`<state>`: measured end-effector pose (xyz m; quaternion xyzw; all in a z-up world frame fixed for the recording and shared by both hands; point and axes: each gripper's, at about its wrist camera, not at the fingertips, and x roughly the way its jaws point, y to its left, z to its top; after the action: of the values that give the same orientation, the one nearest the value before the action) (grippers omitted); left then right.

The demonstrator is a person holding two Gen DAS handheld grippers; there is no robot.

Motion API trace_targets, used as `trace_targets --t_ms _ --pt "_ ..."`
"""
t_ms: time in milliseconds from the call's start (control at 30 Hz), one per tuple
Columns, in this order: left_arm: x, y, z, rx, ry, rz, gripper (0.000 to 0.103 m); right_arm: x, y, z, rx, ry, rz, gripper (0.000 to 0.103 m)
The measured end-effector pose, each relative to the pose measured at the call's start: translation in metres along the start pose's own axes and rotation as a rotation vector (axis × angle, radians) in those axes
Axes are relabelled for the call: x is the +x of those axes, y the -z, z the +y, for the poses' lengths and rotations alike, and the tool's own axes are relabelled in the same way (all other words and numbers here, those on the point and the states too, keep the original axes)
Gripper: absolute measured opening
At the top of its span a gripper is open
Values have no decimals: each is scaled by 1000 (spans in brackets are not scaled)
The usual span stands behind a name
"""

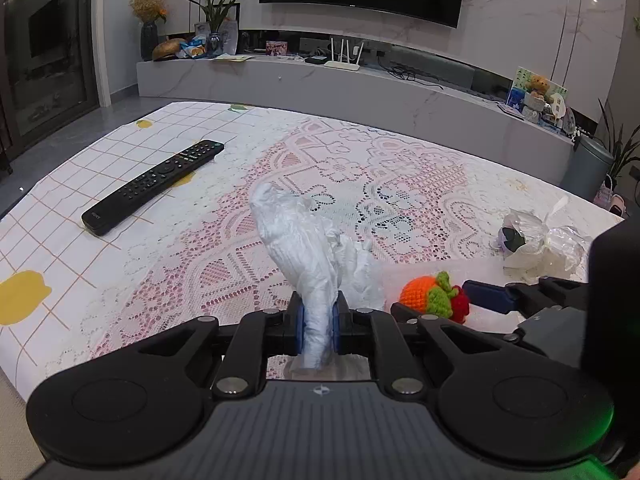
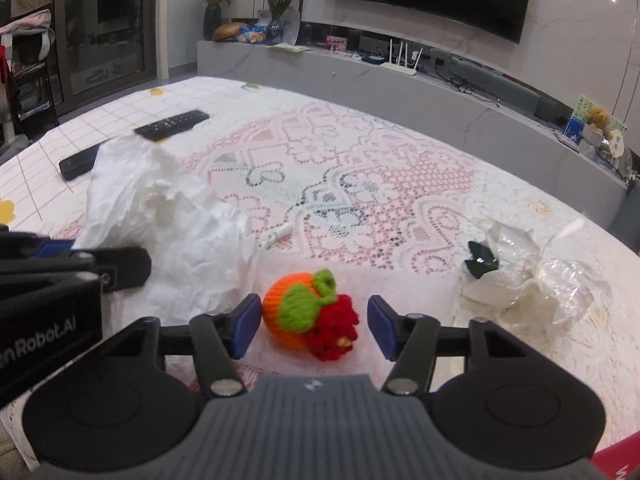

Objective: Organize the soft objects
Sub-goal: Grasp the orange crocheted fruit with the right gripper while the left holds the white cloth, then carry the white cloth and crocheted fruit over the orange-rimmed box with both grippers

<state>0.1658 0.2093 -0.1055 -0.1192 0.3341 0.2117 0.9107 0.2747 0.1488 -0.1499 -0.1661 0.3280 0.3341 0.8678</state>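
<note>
The left gripper (image 1: 318, 326) has its blue pads clamped on a white plastic bag (image 1: 304, 248), which billows forward past the fingertips over the lace tablecloth (image 1: 400, 184). The right gripper (image 2: 314, 326) has its fingers spread wide, a crocheted orange-and-red fruit toy (image 2: 310, 314) lying between them, nearer the left pad. A crumpled clear wrapper (image 2: 528, 276) sits beyond the right finger
</note>
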Motion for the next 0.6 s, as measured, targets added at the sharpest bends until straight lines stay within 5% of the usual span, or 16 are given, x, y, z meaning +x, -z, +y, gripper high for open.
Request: trace_targets --t_ms 67,600 --pt "0 1 0 2 -3 -2 14 2 1 2 -2 0 1 50" --pt "-25 1 -1 23 19 -110 14 -67 3 -1 59 32 -54 49"
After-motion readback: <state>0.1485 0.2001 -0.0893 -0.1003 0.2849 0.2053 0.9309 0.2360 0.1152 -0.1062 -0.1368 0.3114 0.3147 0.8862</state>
